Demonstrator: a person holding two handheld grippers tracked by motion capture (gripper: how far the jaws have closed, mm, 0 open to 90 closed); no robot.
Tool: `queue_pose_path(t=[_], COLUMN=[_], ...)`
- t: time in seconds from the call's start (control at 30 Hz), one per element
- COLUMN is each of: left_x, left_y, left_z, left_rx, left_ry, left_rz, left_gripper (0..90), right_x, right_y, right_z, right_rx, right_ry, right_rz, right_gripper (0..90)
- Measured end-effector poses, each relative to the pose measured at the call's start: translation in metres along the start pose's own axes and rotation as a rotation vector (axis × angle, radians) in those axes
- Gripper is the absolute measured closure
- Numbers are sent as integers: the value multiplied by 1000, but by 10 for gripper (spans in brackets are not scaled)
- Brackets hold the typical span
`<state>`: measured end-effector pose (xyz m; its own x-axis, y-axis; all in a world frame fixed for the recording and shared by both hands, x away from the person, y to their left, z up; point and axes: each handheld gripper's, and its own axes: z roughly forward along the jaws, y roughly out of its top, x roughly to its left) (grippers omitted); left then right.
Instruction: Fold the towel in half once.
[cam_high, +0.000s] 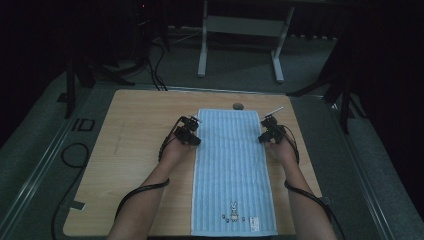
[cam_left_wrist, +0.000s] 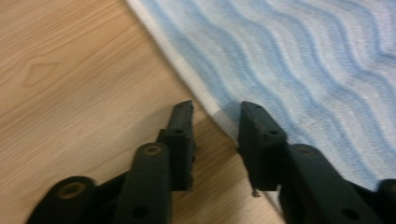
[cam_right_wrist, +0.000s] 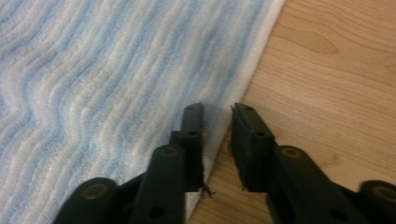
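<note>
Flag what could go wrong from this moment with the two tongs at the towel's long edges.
1. The left tongs straddle the towel's white hem with a gap either side, so closing may catch only the thin border, which could slip out.
2. The right tongs sit just as near their edge; one side might grip and the other miss, lifting the towel skewed.
3. Both tips look low to the wooden table, so they may scrape it.

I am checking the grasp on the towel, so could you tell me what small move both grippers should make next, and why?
Probably close both pairs of jaws. The left gripper and right gripper each straddle a white side edge of the blue towel, one jaw over cloth, one over the wooden table, with a gap showing between the jaws.
</note>
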<state>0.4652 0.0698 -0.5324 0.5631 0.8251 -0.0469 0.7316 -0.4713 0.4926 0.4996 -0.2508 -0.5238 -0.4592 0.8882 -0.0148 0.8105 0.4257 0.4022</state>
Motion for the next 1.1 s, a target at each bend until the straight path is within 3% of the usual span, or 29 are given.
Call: queue_pose_path(t=[0.03, 0.13, 0.3, 0.37, 0.47, 0.5, 0.57, 0.6, 0.63, 0.7, 0.73, 0.77, 0.8, 0.87, 0.9, 0.97, 1.0, 1.03, 1.07, 1.1], left_x=[-2, -3, -6, -6, -7, -6, -7, -7, -9, -8, -9, -7, -4, -4, -3, -2, 0, 1, 1, 1], left_y=[1, 2, 3, 2, 4, 6, 6, 7, 7, 7, 6, 5, 5, 2, 2, 0, 0, 0, 1, 1], left_z=[0, 1, 1, -1, -8, -17, -20, -25, -30, -37, -40, -41, -40, -35, -33, -26, -21, -18, -15, -12], left_rx=[1, 1, 5, -16, -38, -66, -79, -82, -100, -94, -102, -99, -85, -61, -56, -59, -58, -56, -65, -62], left_ry=[-20, -49, -57, -82, -81, -110, -109, -128, -112, -124, -76, -78, -110, -63, -74, -34, -39, -41, -25, -22], left_rz=[1, 6, 10, -11, 4, -3, -5, 1, 7, 21, 31, 32, 15, 26, 24, 6, -2, -8, -2, -1], left_gripper=[744, 866, 897, 899, 899, 900, 900, 900, 900, 899, 899, 900, 899, 898, 897, 892, 844, 693, 693, 633], right_x=[2, 4, 6, 7, 7, 8, 9, 10, 11, 12, 12, 13, 13, 14, 14, 14, 14, 14, 14, 13], right_y=[0, -1, -3, -4, -3, -2, -1, -1, 0, -2, -2, -2, -2, -3, -4, -5, -5, -6, -6, -6], right_z=[0, 0, -2, -6, -13, -23, -27, -30, -34, -45, -45, -48, -49, -47, -46, -41, -39, -35, -35, -34], right_rx=[0, -8, -27, -41, -63, -93, -105, -112, -120, -149, -149, -152, -146, -129, -121, -108, -103, -91, -91, -88], right_ry=[11, 14, 14, 11, 23, 28, 35, 36, 37, 49, 49, 43, 39, 38, 40, 51, 51, 55, 55, 56], right_rz=[-2, -5, -16, -24, -26, -38, -44, -49, -57, -64, -64, -71, -79, -85, -84, -80, -79, -75, -75, -74], right_gripper=[835, 878, 892, 893, 893, 893, 894, 893, 893, 894, 894, 894, 894, 894, 894, 893, 893, 893, 893, 893])
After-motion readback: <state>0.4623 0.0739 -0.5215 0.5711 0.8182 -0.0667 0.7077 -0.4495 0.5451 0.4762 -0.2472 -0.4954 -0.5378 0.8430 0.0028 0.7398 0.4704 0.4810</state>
